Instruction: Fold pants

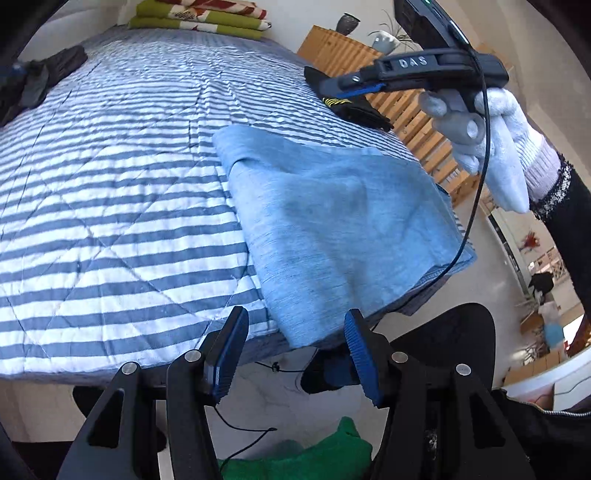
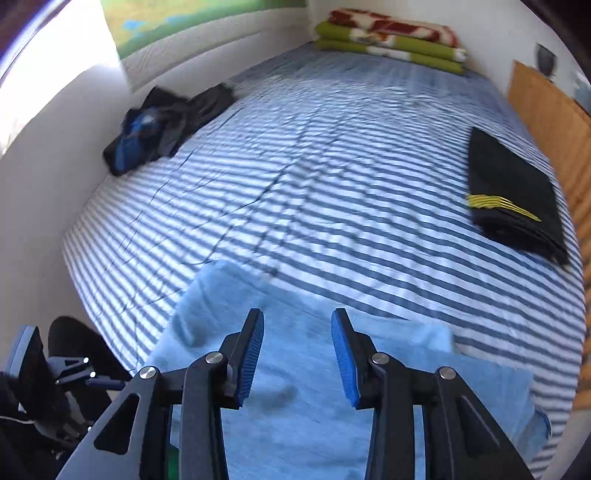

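Left wrist view: gloved hand [image 1: 491,140] holds right claw [image 1: 345,86] level above pants [image 1: 332,229].

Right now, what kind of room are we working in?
Most likely a bedroom: a bed with a blue-and-white striped quilt, folded blankets stacked at its far end, and a wooden slatted cabinet beside it holding a vase.

SITE: home bedroom | LANDMARK: bed with striped quilt [image 2: 332,184] | AT ITS FAR END: folded green blankets [image 2: 391,44] (against the wall) | ALONG ITS RIGHT EDGE: wooden slatted furniture [image 1: 417,118], vase [image 1: 347,23] on top | ON IT: loose dark clothes [image 2: 162,125]
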The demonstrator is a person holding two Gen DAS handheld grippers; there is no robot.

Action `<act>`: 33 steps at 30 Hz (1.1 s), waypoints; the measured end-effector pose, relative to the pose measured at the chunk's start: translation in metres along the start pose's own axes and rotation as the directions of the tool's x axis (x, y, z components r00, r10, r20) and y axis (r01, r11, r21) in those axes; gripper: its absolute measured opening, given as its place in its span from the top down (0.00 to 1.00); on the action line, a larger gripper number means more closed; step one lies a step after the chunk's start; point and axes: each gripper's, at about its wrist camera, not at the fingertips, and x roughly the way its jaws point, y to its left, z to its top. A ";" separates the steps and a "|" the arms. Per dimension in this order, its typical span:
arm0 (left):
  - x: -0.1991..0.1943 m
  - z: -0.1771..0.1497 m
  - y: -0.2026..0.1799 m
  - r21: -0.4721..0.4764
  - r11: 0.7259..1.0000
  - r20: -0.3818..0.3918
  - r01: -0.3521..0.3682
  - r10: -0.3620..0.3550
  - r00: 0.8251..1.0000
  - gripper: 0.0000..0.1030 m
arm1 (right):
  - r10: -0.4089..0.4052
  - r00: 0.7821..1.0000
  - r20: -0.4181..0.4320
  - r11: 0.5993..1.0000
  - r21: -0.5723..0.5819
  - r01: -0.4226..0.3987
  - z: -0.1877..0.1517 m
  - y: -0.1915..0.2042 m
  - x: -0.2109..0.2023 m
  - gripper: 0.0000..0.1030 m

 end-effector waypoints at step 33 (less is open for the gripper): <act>0.000 -0.024 -0.007 0.107 0.992 0.023 0.062 -0.065 0.998 0.85 | -0.051 0.983 -0.174 0.994 -0.100 0.034 0.057 0.081 0.112 0.99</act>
